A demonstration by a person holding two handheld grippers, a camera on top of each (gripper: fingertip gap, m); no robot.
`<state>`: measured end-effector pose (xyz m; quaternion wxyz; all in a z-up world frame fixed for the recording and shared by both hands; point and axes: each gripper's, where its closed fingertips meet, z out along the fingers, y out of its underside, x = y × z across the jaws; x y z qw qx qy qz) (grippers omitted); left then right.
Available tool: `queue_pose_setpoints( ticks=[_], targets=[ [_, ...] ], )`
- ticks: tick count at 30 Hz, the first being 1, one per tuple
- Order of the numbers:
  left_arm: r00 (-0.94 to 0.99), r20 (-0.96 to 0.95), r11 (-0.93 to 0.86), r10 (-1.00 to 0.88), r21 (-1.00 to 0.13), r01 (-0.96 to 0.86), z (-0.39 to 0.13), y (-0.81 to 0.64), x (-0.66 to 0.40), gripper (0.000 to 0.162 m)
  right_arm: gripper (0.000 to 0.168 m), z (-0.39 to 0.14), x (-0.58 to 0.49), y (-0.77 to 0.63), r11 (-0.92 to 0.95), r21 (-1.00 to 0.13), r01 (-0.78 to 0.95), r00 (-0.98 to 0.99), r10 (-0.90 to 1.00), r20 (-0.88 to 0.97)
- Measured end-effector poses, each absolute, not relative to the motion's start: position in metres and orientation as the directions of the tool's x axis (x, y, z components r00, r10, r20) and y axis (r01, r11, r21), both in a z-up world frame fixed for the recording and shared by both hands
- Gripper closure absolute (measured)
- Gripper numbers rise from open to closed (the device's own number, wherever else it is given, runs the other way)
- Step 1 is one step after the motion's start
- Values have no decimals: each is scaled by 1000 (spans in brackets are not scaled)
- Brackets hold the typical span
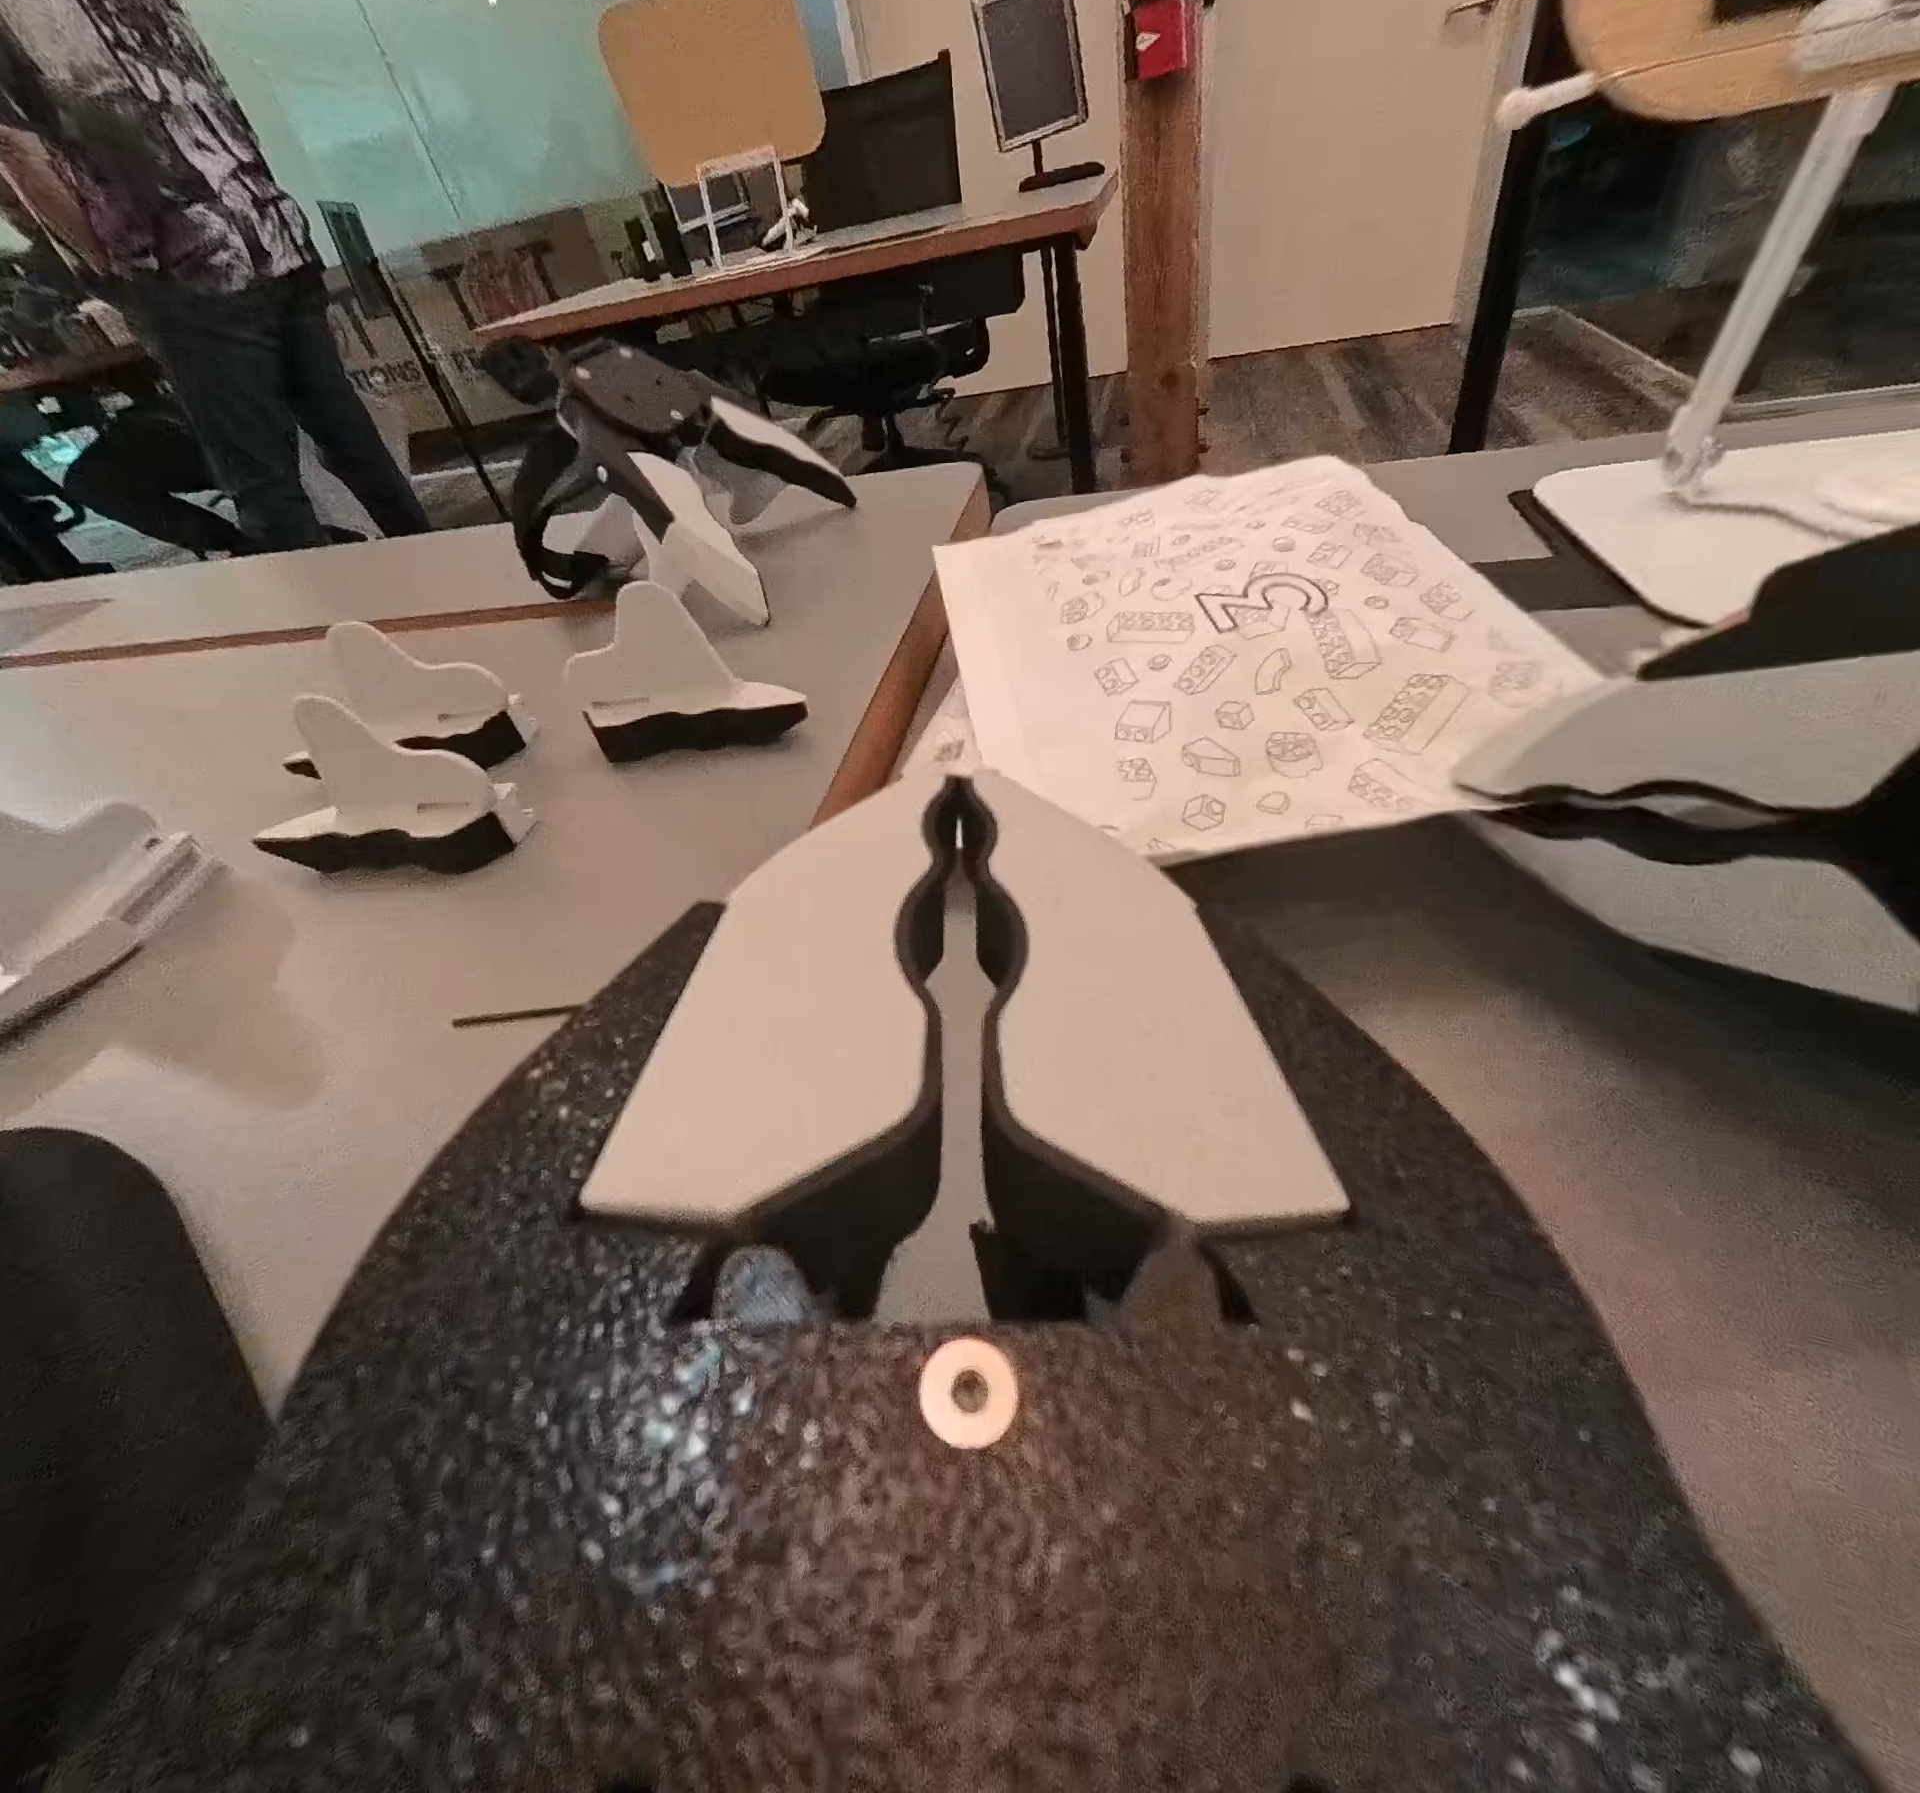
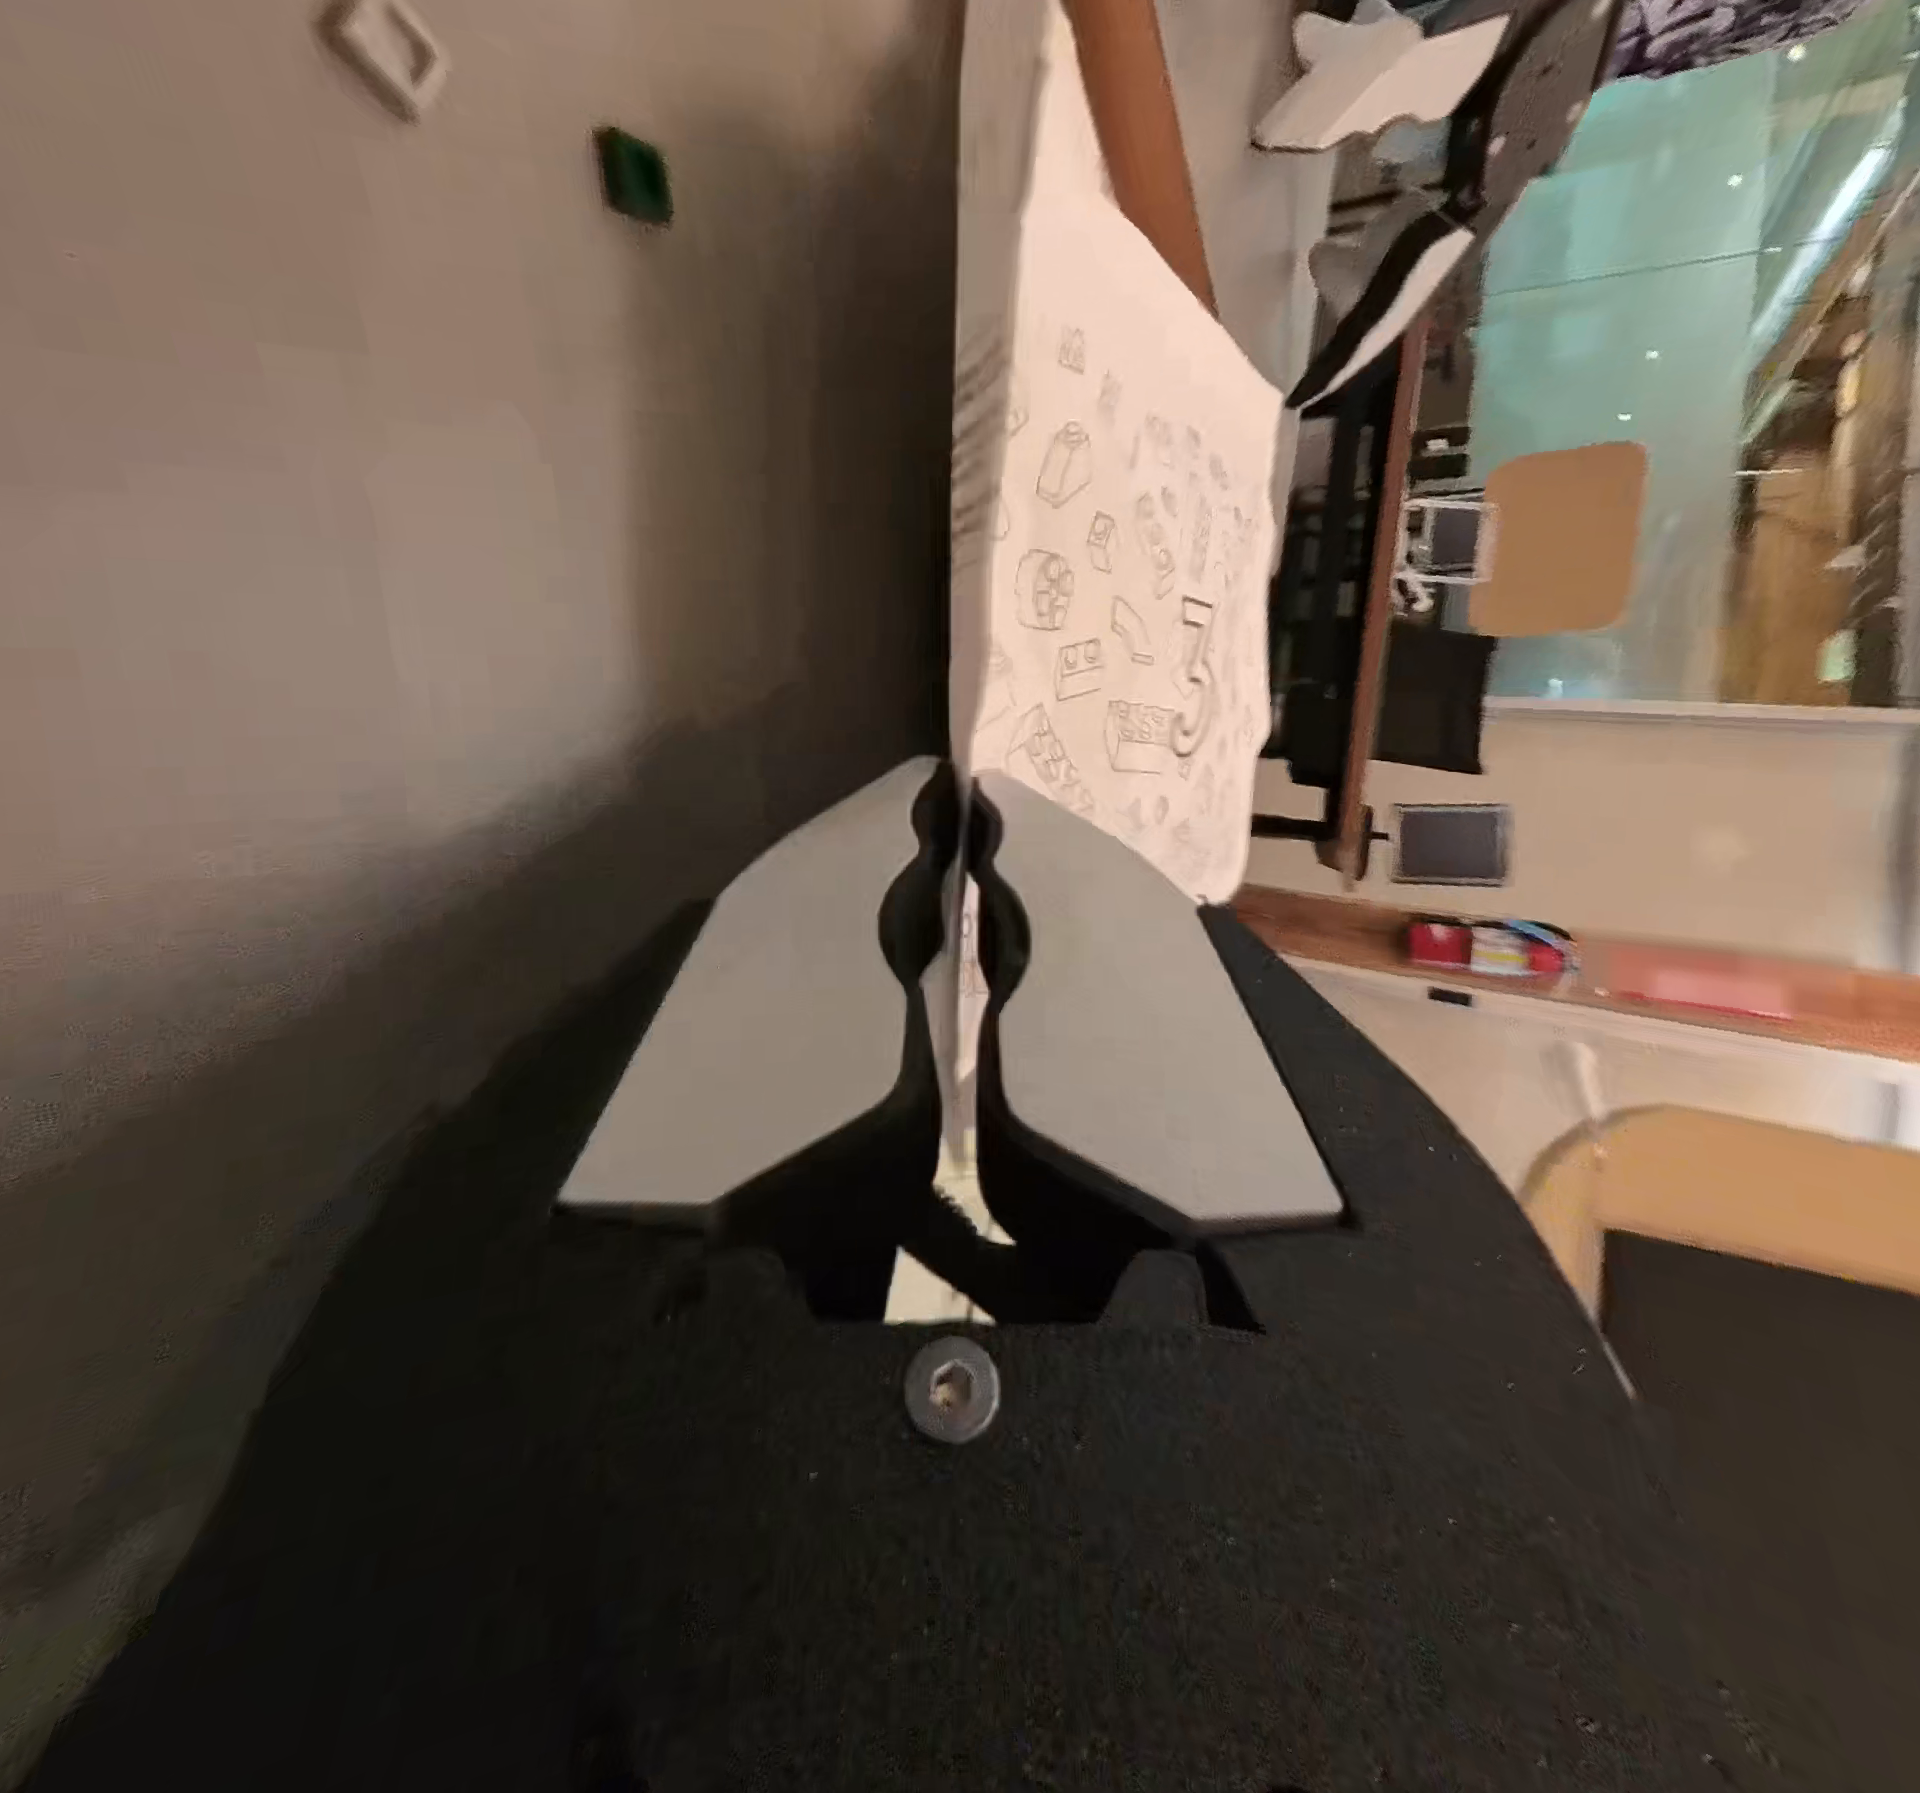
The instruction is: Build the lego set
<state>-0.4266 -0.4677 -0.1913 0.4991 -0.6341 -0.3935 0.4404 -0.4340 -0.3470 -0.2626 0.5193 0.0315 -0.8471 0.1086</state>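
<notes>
A white paper bag printed with brick drawings (image 1: 1247, 663) lies on the grey table (image 1: 1558, 1172). My left gripper (image 1: 961, 798) is shut and empty, low over the table just in front of the bag's near edge. My right gripper (image 1: 1470, 787) comes in from the right and is shut on the bag's right edge. In the right wrist view, which is rolled sideways, my right gripper (image 2: 956, 798) pinches the edge of the bag (image 2: 1132, 548). A small white piece (image 2: 384, 44) and a small green piece (image 2: 632, 174) lie on the table beyond.
Several loose white-and-black gripper fingers (image 1: 395, 808) and a spare gripper (image 1: 644, 465) sit on the adjoining table at the left. A white stand base (image 1: 1662, 538) is at the back right. A person (image 1: 156, 185) stands far left. Desks and chairs are behind.
</notes>
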Motion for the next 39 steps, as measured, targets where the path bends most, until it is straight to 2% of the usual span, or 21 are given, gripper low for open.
queue_pose_setpoints(
  ticks=[1,3,5,7,10,13,19,23,24,26,28,30,31,33,35,39],
  targets=[
    [301,-154,-180,941,-982,60,-191,-469,-428,162,168,-258,-437,-347,973,-176,-149,-458,90,885],
    [296,-142,-166,945,-984,58,-191,-472,-428,162,168,-239,-444,-346,910,-410,-53,-510,329,795],
    [293,-120,-144,949,-988,61,-191,-476,-429,162,168,-204,-457,-337,742,-669,52,-504,598,624],
    [295,-82,-106,952,-992,67,-189,-481,-429,162,168,-170,-470,-319,609,-789,79,-427,736,525],
    [302,-21,-43,953,-997,69,-188,-489,-428,162,168,-155,-476,-312,540,-837,92,-435,778,454],
    [311,26,1,950,-997,79,-189,-492,-427,162,168,-161,-470,-317,562,-821,97,-509,737,445],
    [345,78,36,935,-991,127,-198,-490,-425,162,166,-161,-461,-317,505,-854,125,-535,760,370],
    [374,81,24,924,-988,156,-202,-485,-423,162,145,-164,-450,-324,451,-869,204,-639,734,231],
    [379,84,25,922,-987,160,-203,-484,-423,162,148,-162,-450,-322,435,-874,215,-642,737,209],
    [390,95,30,916,-985,169,-204,-482,-423,162,168,-155,-451,-317,427,-884,191,-625,747,226],
    [399,106,36,911,-983,178,-205,-481,-423,162,168,-156,-451,-315,457,-871,181,-624,738,257],
    [408,111,37,906,-982,184,-206,-478,-423,162,146,-166,-445,-318,537,-830,152,-660,680,319],
    [412,110,35,904,-982,186,-206,-477,-423,162,142,-176,-443,-317,617,-777,130,-673,630,388],
    [422,108,30,900,-982,189,-207,-474,-422,162,132,-201,-440,-306,799,-598,58,-667,477,572],
    [433,104,24,895,-982,188,-207,-471,-422,162,129,-222,-437,-295,911,-413,-18,-639,307,705],
    [445,101,16,890,-982,190,-207,-467,-422,162,119,-245,-437,-288,978,-110,-180,-532,-3,847]
  ],
)
